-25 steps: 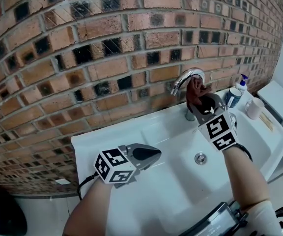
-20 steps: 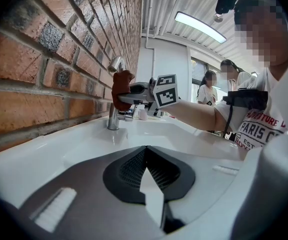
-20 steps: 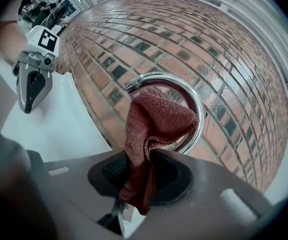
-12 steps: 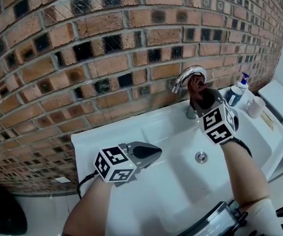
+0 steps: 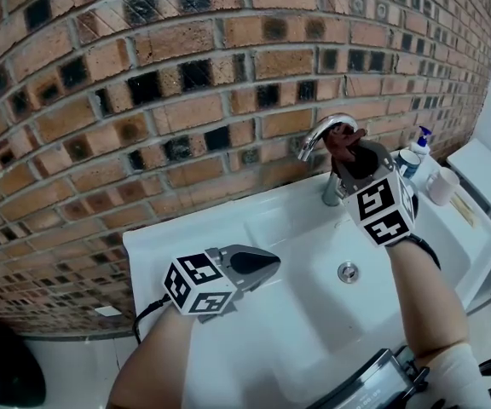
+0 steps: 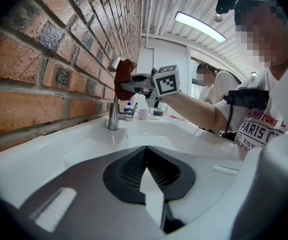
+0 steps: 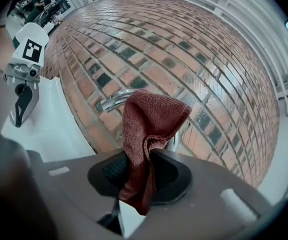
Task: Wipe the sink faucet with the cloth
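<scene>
Your right gripper (image 7: 145, 170) has its fingers pinched on the rust-red cloth (image 7: 151, 124), a nubby, folded wad standing up out of them and pressed against the arch of the curved chrome faucet (image 5: 320, 133) (its spout bends over the glossy white sink (image 5: 228, 228)). Your left gripper (image 6: 146, 176), its fingers closed together on nothing, hovers over the sink's flat left side, well apart from the faucet, with the rough brick wall (image 5: 186, 75) behind.

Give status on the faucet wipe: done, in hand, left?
Done: cloth clamped in the right gripper. In hand: cloth pressed against the top of the faucet, on its curved spout. Left: the upright stem and base show no cloth on them; how much is wiped can't be told. Left gripper shut, empty, over the sink.
</scene>
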Demonstrator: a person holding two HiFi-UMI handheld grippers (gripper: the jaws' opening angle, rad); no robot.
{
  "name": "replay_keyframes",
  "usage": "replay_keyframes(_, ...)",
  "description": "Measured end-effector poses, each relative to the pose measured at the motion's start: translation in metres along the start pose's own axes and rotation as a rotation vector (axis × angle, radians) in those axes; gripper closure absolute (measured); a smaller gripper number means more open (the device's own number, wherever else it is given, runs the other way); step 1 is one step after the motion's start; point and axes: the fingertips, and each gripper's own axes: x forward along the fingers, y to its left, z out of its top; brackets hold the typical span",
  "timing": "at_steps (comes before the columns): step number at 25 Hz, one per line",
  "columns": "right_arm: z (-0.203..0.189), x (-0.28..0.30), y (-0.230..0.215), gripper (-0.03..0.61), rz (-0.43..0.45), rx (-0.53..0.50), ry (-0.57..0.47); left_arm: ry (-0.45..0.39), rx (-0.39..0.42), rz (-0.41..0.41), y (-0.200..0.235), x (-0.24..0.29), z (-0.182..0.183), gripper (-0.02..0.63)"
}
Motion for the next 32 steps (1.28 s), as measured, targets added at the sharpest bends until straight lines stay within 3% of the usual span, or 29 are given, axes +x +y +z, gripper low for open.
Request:
replay_keyframes(11, 0.028, -0.005, 0.043, 0.492, 0.065, -0.152, -0.060, 0.000, 0.000, -0.001, 0.000, 0.000, 0.000, 0.607)
replay_keyframes(18, 0.031, -0.021, 0.044, 0.492, 0.064, -0.174, -0.066, 0.000, -0.002, -0.001, 0.001, -0.001, -0.001, 0.607)
replay_keyframes(21, 0.044, -0.044, 0.051, 0.492, 0.139, -0.032, -0.134, 0.001, -0.002, -0.001, 0.001, 0.000, -0.001, 0.607)
replay_keyframes(26, 0.050, -0.083, 0.096, 0.492, 0.478, 0.518, -0.229, -0.006, -0.002, 0.003, 0.001, -0.002, 0.000, 0.607)
replay_keyframes(28, 0.044, -0.092, 0.117, 0.492, 0.592, 0.683, -0.240, -0.007, -0.002, 0.006, 0.001, -0.003, 0.000, 0.607)
replay_keyframes(32, 0.014, -0.090, 0.154, 0.497, 0.698, 0.805, -0.204, -0.015, -0.001, 0.006, 0.000, -0.002, 0.002, 0.607)
